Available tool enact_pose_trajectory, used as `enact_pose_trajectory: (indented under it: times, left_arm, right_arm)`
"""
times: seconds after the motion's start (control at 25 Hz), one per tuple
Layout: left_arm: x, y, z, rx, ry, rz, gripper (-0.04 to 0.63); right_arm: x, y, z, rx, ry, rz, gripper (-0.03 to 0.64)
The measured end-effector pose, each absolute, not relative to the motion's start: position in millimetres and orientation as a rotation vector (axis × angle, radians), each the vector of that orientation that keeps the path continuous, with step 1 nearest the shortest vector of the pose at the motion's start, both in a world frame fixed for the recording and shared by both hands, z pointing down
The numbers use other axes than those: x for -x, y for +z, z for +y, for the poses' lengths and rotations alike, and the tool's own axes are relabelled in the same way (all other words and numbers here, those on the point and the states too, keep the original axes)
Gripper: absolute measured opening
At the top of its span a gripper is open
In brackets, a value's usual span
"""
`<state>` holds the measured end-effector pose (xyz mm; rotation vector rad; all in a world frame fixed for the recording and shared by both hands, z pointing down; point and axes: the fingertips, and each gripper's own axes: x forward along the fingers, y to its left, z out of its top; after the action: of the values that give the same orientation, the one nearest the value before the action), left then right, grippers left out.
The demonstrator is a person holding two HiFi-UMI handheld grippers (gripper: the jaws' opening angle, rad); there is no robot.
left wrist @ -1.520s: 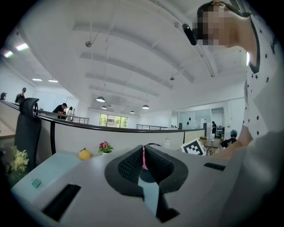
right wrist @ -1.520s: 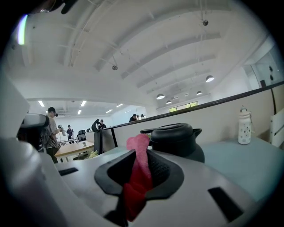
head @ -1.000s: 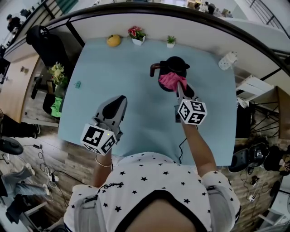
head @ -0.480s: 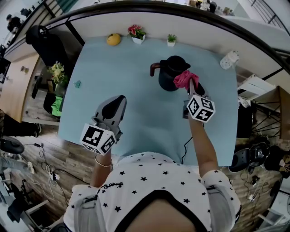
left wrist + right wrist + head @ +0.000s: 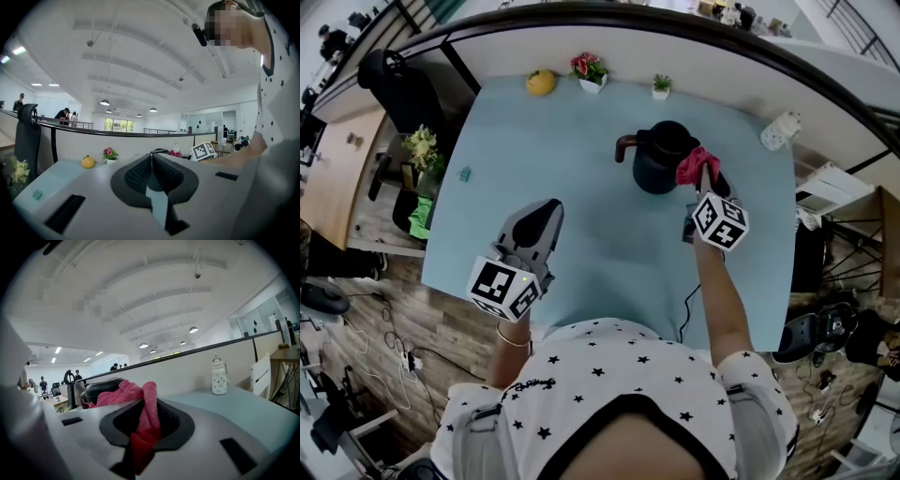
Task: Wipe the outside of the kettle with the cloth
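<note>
Pale-blue tabletop [image 5: 581, 159]. Black kettle [image 5: 661, 161], contents hidden, just left of right gripper [image 5: 706, 176], which clamps pink cloth [image 5: 694, 166] against kettle's side. Left gripper [image 5: 546, 216] closed, empty, well apart. Flowerpot [image 5: 589, 73], red blooms, far beyond.

Black kettle [image 5: 659, 159] on blue table [image 5: 553, 131], right gripper [image 5: 705, 179] holding pink cloth [image 5: 693, 165] against it, left gripper [image 5: 546, 210] apart

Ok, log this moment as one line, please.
right gripper shut on cloth | cloth at kettle right side | left gripper shut, empty
</note>
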<state>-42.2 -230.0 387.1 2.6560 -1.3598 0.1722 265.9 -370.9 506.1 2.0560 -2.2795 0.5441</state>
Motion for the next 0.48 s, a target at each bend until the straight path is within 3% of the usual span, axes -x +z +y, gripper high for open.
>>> enact_pose_trajectory:
  times: [0.48]
  left_arm:
    - [38.8, 385.3, -225.1, -2.677, 0.151, -1.333, 0.037]
  right_arm:
    - [-285.8, 496.3, -345.6, -2.124, 0.550, -2.262, 0.061]
